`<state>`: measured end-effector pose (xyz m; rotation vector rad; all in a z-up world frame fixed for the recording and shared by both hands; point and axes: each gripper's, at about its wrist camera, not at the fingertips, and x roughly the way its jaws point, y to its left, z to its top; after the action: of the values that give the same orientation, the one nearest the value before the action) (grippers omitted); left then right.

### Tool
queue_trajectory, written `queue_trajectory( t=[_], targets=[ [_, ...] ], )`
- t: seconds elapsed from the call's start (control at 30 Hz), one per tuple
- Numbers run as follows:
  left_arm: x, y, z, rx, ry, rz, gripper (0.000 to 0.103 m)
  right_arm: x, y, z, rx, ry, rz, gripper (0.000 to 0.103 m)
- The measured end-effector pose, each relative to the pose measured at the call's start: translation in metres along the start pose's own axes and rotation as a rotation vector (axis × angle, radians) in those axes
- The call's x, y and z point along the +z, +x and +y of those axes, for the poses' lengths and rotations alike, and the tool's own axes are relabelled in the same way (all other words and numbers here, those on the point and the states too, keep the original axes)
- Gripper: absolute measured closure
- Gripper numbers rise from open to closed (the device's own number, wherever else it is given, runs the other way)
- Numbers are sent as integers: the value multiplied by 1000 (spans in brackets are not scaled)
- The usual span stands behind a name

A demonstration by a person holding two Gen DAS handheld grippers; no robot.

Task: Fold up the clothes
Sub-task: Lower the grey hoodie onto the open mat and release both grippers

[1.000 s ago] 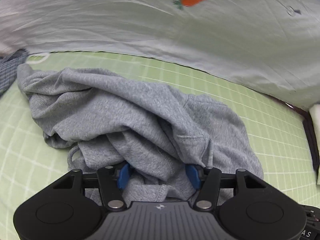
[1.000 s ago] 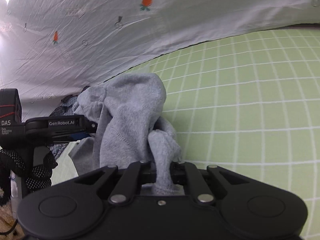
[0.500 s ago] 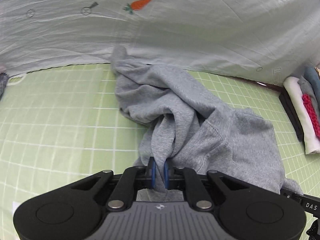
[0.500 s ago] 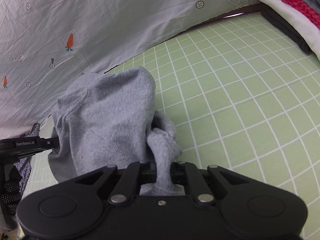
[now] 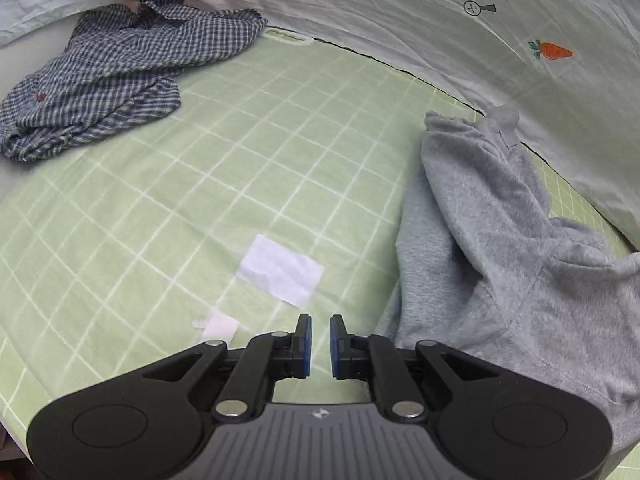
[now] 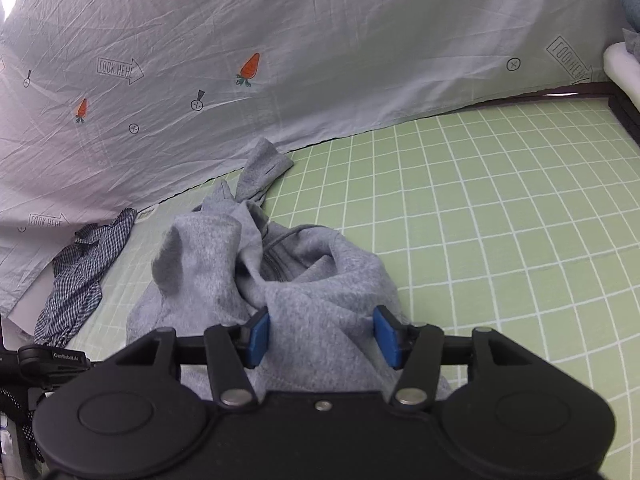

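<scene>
A grey sweatshirt (image 5: 520, 248) lies crumpled on the green grid mat (image 5: 248, 168), to the right of my left gripper (image 5: 320, 340). The left gripper's blue pads stand a narrow gap apart with nothing between them, over bare mat. In the right wrist view the sweatshirt (image 6: 280, 272) is bunched in a heap with a sleeve pointing to the back. My right gripper (image 6: 322, 336) is open wide, its blue pads on either side of a fold of the grey cloth without pinching it.
A blue checked shirt (image 5: 104, 76) lies crumpled at the mat's far left, also in the right wrist view (image 6: 80, 276). Two white paper scraps (image 5: 280, 272) lie on the mat ahead of the left gripper. A carrot-print sheet (image 6: 280, 60) hangs behind. Folded clothes (image 6: 624, 64) are stacked at the right.
Both grippers let go of the grey sweatshirt. The right one opened wide and the cloth dropped into a heap. The left one swung left, off the sweatshirt, over bare mat.
</scene>
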<state>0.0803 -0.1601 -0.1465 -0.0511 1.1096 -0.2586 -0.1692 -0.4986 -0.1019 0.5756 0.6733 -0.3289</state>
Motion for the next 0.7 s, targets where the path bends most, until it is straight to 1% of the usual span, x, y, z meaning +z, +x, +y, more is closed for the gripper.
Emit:
queue_trajectory(
  t=[0.03, 0.1, 0.13, 0.17, 0.2, 0.27, 0.3, 0.33, 0.37, 0.43, 0.47, 0.53, 0.63, 0.7],
  targets=[
    [1, -2, 2, -16, -5, -2, 89, 3, -4, -3, 7, 28, -20, 43],
    [4, -6, 5, -48, -15, -5, 79, 9, -10, -10, 17, 91, -60, 36],
    [5, -7, 3, -63, -9, -2, 72, 12, -10, -13, 16, 115, -73, 33],
    [5, -6, 0, -71, 2, 1, 66, 15, -11, -16, 16, 140, -86, 33],
    [2, -4, -4, -79, 25, 9, 63, 17, -10, -17, 8, 144, -88, 33],
    [-2, -1, -15, -103, 63, 23, 50, 20, -2, -14, -15, 116, -77, 31],
    [-4, 1, -20, -118, 80, 31, 46, 21, 3, -13, -19, 101, -71, 29],
    [-6, 3, -24, -137, 94, 44, 40, 22, 9, -12, -17, 94, -62, 25],
    [-8, 5, -28, -154, 109, 57, 39, 24, 18, -12, -4, 93, -44, 21],
    [-14, 9, -34, -187, 134, 83, 38, 26, 37, -13, 17, 93, 1, 21],
    [-16, 11, -37, -202, 144, 97, 36, 27, 48, -12, 22, 87, 23, 21],
    [-20, 19, -40, -227, 144, 133, 35, 30, 69, -10, 24, 72, 63, 21],
    [-24, 31, -48, -222, 155, 169, 35, 35, 100, -7, 25, 60, 129, 19],
    [-26, 36, -56, -216, 173, 170, 39, 38, 117, -8, 14, 63, 182, 32]
  ],
)
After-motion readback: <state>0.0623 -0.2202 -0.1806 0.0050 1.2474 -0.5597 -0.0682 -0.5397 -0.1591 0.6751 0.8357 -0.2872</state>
